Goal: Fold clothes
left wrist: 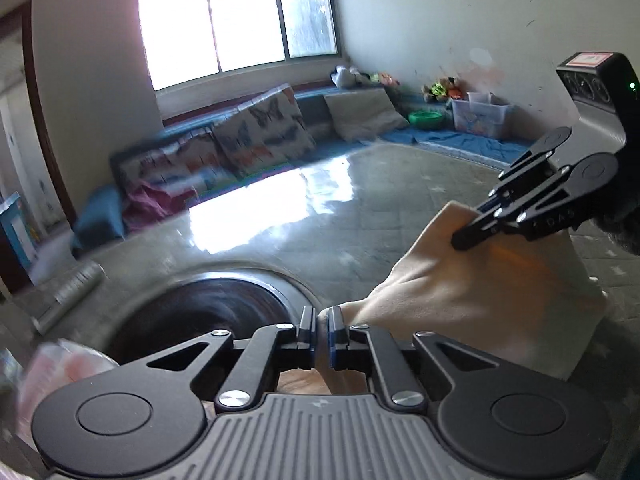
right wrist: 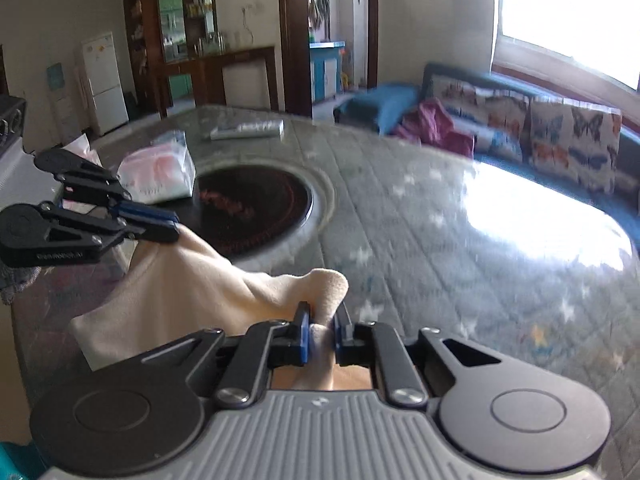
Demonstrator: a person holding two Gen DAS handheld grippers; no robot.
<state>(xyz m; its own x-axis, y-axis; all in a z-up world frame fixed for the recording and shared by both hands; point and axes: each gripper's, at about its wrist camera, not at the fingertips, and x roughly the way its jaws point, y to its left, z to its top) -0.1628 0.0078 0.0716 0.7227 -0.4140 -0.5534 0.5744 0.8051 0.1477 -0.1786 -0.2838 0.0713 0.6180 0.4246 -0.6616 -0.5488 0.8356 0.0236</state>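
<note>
A cream cloth garment (left wrist: pixel 472 292) hangs in the air, stretched between both grippers above the table. My left gripper (left wrist: pixel 322 320) is shut on one corner of it; it also shows in the right wrist view (right wrist: pixel 176 226), pinching the cloth's far corner. My right gripper (right wrist: pixel 323 322) is shut on the other bunched corner of the cream garment (right wrist: pixel 192 300); it shows in the left wrist view (left wrist: pixel 464 236) at the cloth's upper edge. The lower part of the cloth drops out of view behind the gripper bodies.
Below is a grey patterned table (right wrist: pixel 460 240) with a round dark inset hob (right wrist: pixel 256 208). A pink tissue pack (right wrist: pixel 160 170) and a flat silver box (right wrist: pixel 248 128) lie on it. A sofa with butterfly cushions (left wrist: pixel 256 128) stands under the window.
</note>
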